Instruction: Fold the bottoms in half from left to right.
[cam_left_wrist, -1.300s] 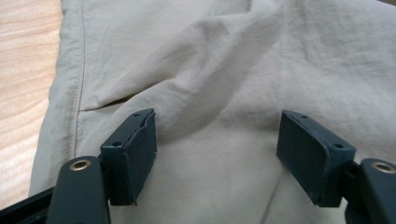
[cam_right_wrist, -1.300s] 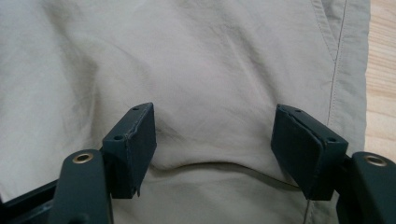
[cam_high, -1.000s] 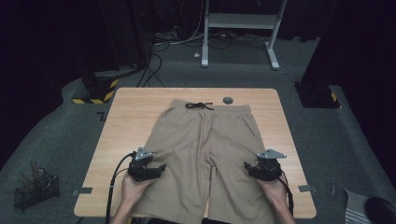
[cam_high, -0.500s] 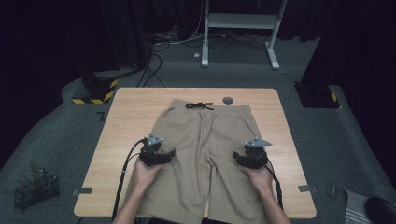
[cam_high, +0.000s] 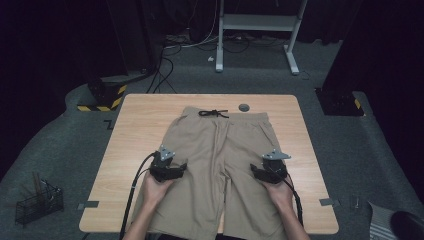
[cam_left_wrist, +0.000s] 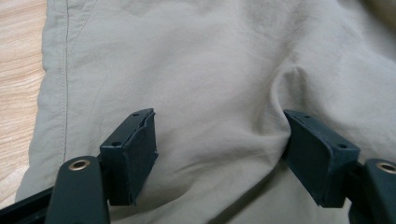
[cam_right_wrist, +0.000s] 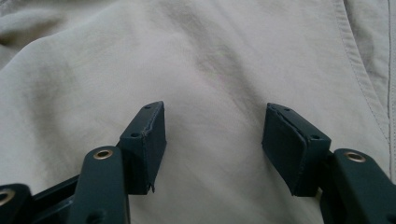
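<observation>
A pair of beige shorts (cam_high: 220, 165) lies flat on a wooden table (cam_high: 145, 115), waistband at the far side with a dark drawstring (cam_high: 213, 113) tied at its middle, legs running toward the person at the near edge. A small round grey disc (cam_high: 244, 107) sits on the table just beyond the waistband.

The left gripper (cam_high: 176, 169) rests over the left leg of the shorts, close to its outer seam, with the left hand (cam_high: 156, 187) behind it. In the left gripper view its jaws stand wide apart, the cloth (cam_left_wrist: 205, 93) lying below and between them; one jaw sits against a small raised fold, but no cloth is pinched.

The right gripper (cam_high: 261, 172) sits over the right leg, about level with the left one, the right hand (cam_high: 280, 192) behind it. Its jaws have just been closing a little yet are still wide, with smooth cloth (cam_right_wrist: 210, 93) between them and nothing clamped. The outer seam runs near the right side of that view.
</observation>
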